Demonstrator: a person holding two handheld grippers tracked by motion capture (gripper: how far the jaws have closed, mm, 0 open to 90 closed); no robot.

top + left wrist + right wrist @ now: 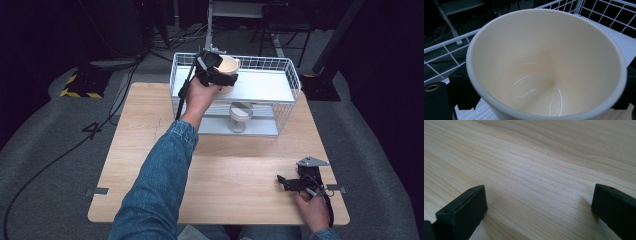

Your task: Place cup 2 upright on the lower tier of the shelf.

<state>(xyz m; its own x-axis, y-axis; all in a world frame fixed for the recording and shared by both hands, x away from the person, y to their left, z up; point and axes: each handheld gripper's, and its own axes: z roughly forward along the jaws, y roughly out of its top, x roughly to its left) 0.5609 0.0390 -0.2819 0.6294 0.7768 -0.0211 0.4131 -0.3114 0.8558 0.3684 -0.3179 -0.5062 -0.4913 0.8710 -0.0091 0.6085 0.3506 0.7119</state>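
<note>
One cream cup [229, 65] sits clamped in the left gripper [220, 79] over the wire rack's shelf [265, 86]; the right gripper [283, 182] rests released on the surface [235, 170].

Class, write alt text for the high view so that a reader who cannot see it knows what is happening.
A person's left gripper holds a cream cup over the top shelf of a white wire rack at the far edge of a wooden table. A second cup sits on the rack's lower level, and the right gripper rests open on the table.
</note>
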